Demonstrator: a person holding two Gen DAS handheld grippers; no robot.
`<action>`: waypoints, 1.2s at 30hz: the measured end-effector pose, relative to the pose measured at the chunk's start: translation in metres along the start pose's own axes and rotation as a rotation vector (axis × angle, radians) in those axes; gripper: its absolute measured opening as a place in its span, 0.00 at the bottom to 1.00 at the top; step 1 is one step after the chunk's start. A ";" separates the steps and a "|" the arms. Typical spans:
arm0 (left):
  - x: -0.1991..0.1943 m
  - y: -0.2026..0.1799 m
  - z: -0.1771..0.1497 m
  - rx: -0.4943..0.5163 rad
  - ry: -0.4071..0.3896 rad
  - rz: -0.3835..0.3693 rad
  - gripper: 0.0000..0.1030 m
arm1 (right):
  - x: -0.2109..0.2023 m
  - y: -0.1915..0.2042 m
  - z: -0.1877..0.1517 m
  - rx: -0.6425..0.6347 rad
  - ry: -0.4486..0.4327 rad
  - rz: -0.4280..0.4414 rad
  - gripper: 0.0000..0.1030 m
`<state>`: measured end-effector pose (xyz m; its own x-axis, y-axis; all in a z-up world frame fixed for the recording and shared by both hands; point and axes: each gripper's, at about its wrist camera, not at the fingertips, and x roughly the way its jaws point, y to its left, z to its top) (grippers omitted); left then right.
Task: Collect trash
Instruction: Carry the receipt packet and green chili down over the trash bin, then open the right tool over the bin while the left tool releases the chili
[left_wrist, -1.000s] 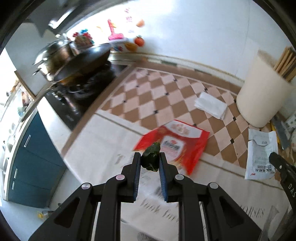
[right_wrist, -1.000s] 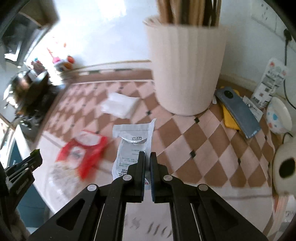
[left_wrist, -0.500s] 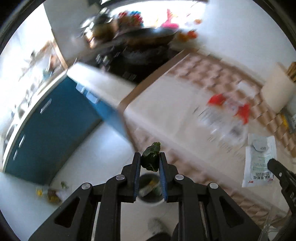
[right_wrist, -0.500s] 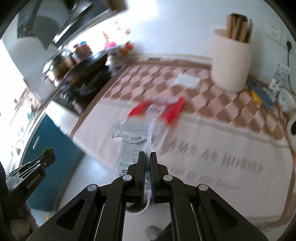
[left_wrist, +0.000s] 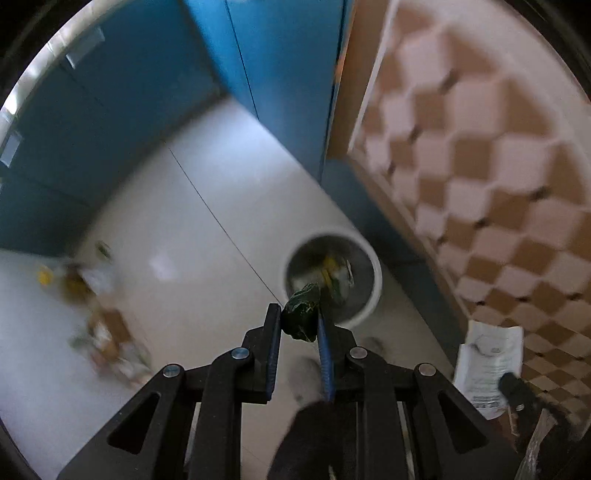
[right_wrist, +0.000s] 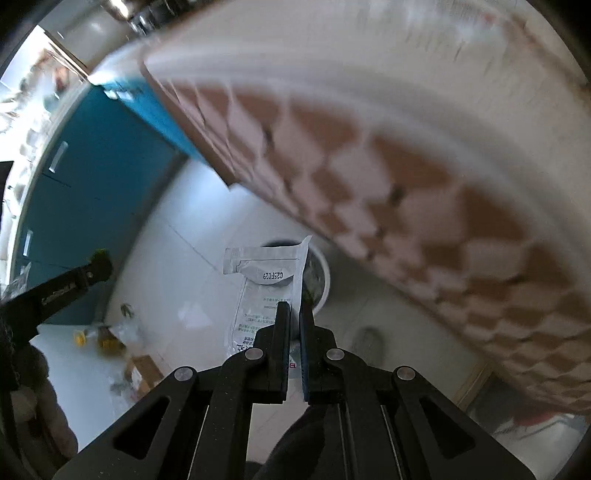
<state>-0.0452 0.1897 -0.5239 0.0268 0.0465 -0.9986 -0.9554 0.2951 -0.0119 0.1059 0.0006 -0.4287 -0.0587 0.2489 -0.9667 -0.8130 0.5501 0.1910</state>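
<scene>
Both grippers are carrying trash out over the floor. Left gripper is pinching one dark green crumpled scrap between its pads, and in its own view the scrap is lining up with the near rim of the single white bin, which is standing on the pale floor just beside the blue cabinets. Judging by that line-up, the scrap is being held there for a drop into the bin's open mouth. Right gripper is clamping one flat white printed packet by its lower edge, jaws nearly together, so the packet is standing up and hiding much of the bin behind it; it looks set for the same drop. Inside the bin some yellow and pale rubbish is already lying, too blurred to count. One loose heap of litter is lying on the floor well apart from the bin. Checkered tablecloth is filling the right side of both views.
</scene>
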 end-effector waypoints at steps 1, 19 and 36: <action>0.026 0.005 0.001 -0.014 0.035 -0.014 0.15 | 0.025 -0.001 -0.005 0.007 0.021 -0.001 0.05; 0.310 0.011 0.014 0.025 0.296 -0.129 0.34 | 0.365 -0.032 -0.039 0.146 0.197 -0.011 0.05; 0.266 0.021 0.006 0.086 0.156 0.048 0.95 | 0.393 -0.024 -0.019 0.072 0.252 -0.038 1.00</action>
<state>-0.0567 0.2146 -0.7896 -0.0708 -0.0842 -0.9939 -0.9255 0.3772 0.0340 0.0915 0.0702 -0.8159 -0.1787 0.0258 -0.9836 -0.7747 0.6126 0.1568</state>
